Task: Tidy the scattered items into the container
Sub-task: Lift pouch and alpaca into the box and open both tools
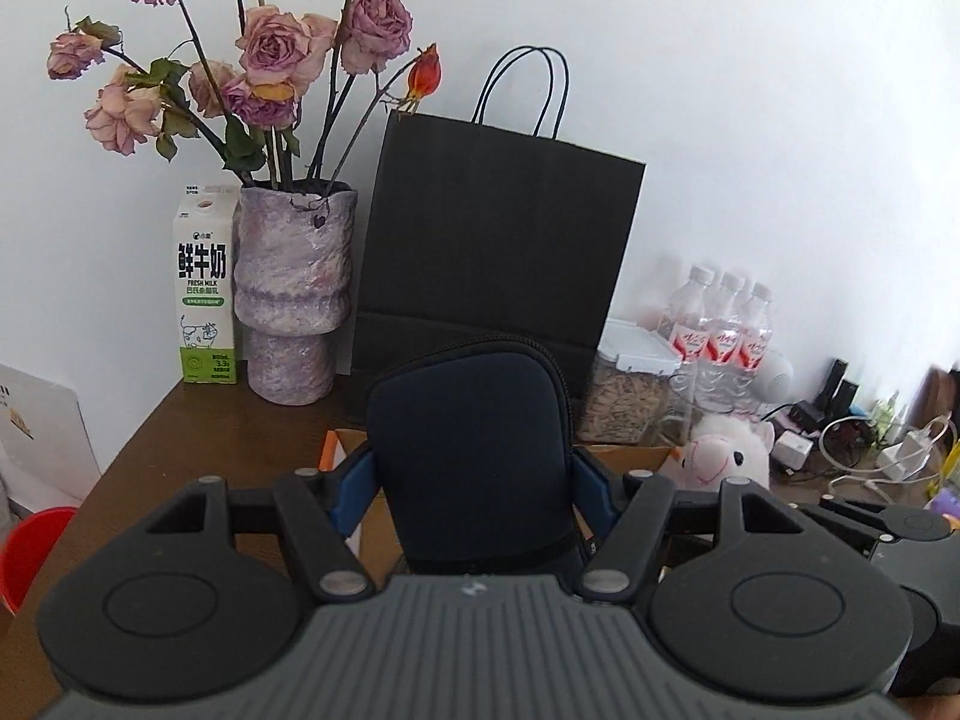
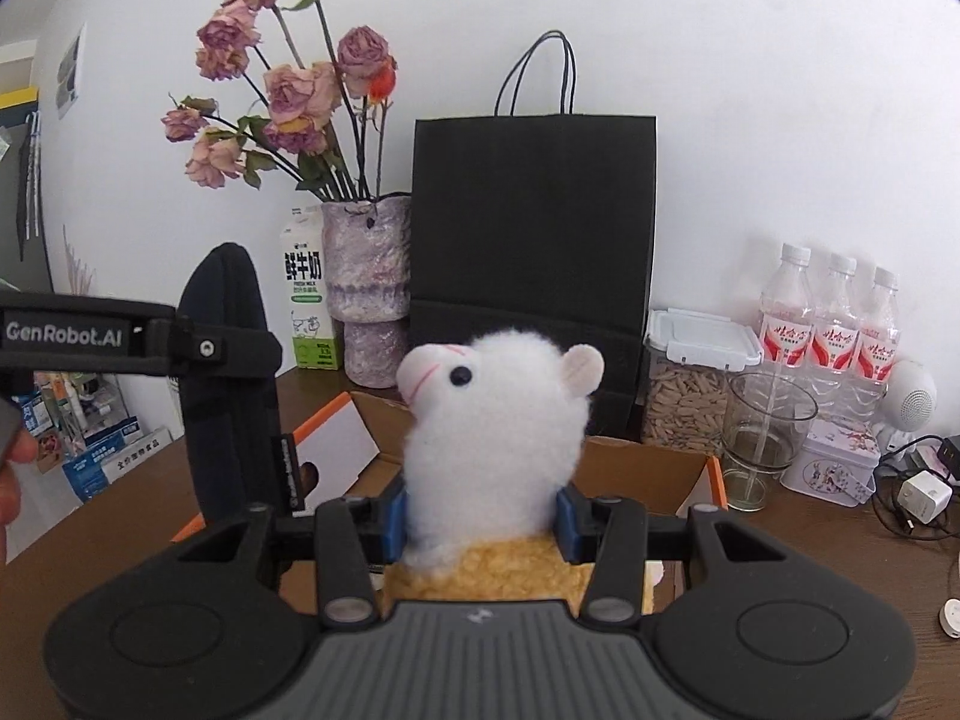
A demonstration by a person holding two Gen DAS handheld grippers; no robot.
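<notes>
My left gripper [image 1: 474, 489] is shut on a dark navy zip pouch [image 1: 471, 450] and holds it upright above an open cardboard box [image 1: 630, 456] with orange flaps. The pouch also shows edge-on in the right wrist view [image 2: 231, 384], held by the left gripper at the left. My right gripper [image 2: 480, 516] is shut on a white plush lamb [image 2: 495, 438] with a yellow body, held above the same box [image 2: 648, 471]. The lamb also shows in the left wrist view [image 1: 729, 453] to the right of the pouch.
On the brown table stand a black paper bag [image 2: 531, 228], a vase of dried roses [image 2: 366, 288], a milk carton [image 2: 309, 306], a jar of seeds [image 2: 684, 384], a glass [image 2: 762, 438], three water bottles [image 2: 834, 324], a tin [image 2: 834, 468] and chargers [image 2: 924, 495].
</notes>
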